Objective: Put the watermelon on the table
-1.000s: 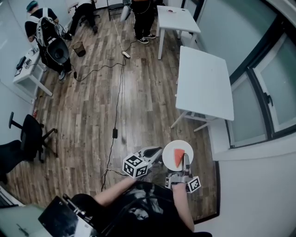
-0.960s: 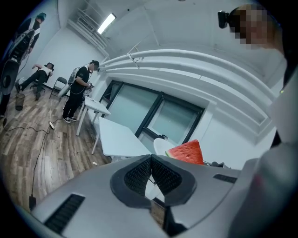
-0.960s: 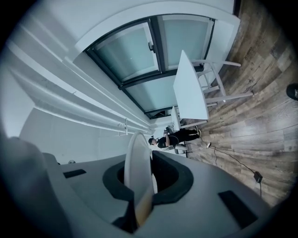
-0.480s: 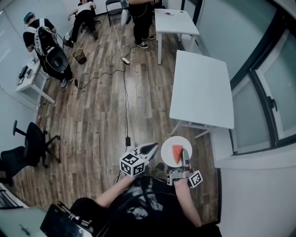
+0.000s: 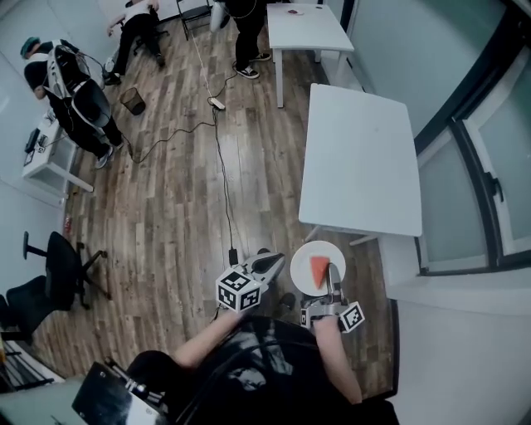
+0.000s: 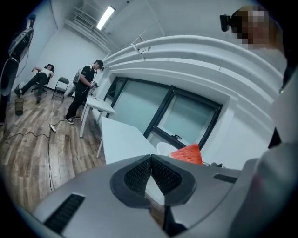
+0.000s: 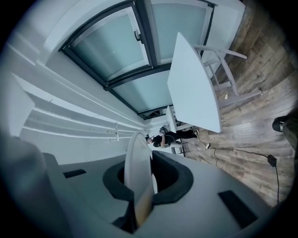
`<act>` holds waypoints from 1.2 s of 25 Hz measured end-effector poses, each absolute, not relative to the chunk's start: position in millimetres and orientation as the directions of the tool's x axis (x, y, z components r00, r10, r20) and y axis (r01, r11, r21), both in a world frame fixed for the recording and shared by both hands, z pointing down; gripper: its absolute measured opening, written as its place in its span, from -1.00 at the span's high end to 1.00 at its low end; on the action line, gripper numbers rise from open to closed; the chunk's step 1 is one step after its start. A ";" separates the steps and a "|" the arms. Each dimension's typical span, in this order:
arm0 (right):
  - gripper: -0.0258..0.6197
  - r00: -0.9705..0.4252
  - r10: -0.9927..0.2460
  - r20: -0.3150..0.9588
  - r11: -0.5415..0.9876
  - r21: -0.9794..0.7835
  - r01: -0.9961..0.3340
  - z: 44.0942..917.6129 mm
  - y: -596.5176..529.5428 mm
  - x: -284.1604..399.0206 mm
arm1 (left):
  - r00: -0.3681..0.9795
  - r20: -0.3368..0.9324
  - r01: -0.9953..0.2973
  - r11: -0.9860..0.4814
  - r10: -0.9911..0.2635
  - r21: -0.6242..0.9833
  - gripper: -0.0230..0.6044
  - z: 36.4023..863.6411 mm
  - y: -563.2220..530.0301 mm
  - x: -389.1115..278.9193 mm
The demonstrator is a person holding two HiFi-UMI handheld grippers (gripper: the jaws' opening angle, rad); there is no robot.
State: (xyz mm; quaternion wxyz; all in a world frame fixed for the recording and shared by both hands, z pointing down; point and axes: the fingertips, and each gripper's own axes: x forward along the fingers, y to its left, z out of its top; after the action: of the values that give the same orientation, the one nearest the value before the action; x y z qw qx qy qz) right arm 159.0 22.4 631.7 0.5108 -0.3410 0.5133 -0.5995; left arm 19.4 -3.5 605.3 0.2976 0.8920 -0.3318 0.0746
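A red watermelon slice [image 5: 319, 269] lies on a round white plate [image 5: 308, 257]. My right gripper [image 5: 333, 274] is shut on the plate's near rim and carries it above the wooden floor, just short of the near end of the long white table [image 5: 357, 149]. In the right gripper view the plate [image 7: 137, 167] stands edge-on between the jaws, with the table [image 7: 192, 88] ahead. My left gripper [image 5: 276, 260] hovers to the plate's left, shut and empty. In the left gripper view the gripper [image 6: 150, 161] has its pads together, with the slice [image 6: 188, 154] and the table [image 6: 122, 138] beyond.
A second white table [image 5: 309, 25] stands farther off. A black cable [image 5: 224, 183] runs along the floor. People stand and sit at the far end near a bin [image 5: 131, 100]. An office chair [image 5: 51, 270] is at left. Windows [image 5: 489, 166] line the right wall.
Both grippers and the plate with the slice have been carried forward. The long table's near end now lies closer to the plate. The grip on the plate is unchanged.
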 end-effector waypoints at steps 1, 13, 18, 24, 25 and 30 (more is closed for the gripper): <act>0.80 -0.241 -0.964 -0.109 0.045 -0.965 0.258 634.2 12.1 158.0 | 0.773 0.328 -0.631 -0.607 -0.543 0.484 0.91 606.5 -15.6 18.6; 0.80 -0.188 -0.982 -0.031 0.003 -0.989 0.147 654.3 -104.0 140.6 | 0.835 0.343 -0.550 -0.679 -0.430 0.487 0.91 640.6 -146.1 -2.0; 0.80 -0.150 -0.988 0.035 -0.052 -0.993 0.108 684.8 -138.7 149.2 | 0.851 0.350 -0.523 -0.687 -0.391 0.504 0.91 651.2 -184.1 1.3; 0.80 -0.105 -0.982 0.155 -0.165 -0.982 0.095 746.1 -179.4 170.5 | 0.814 0.393 -0.580 -0.623 -0.428 0.525 0.91 683.6 -217.4 2.3; 0.80 -0.093 -0.981 0.172 -0.180 -0.980 0.088 757.8 -187.4 176.8 | 0.808 0.397 -0.588 -0.615 -0.434 0.525 0.91 685.5 -220.9 3.0; 0.80 -0.039 -0.984 0.172 -0.174 -0.984 0.036 807.9 -234.1 206.4 | 0.777 0.356 -0.627 -0.600 -0.518 0.496 0.91 691.7 -243.7 2.7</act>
State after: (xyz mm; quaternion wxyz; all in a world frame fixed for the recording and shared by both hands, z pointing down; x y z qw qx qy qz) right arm 206.4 -234.1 807.9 0.4556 -0.5226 0.4534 -0.5601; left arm 2.7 -243.7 691.7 0.3106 0.8901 -0.3218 0.0879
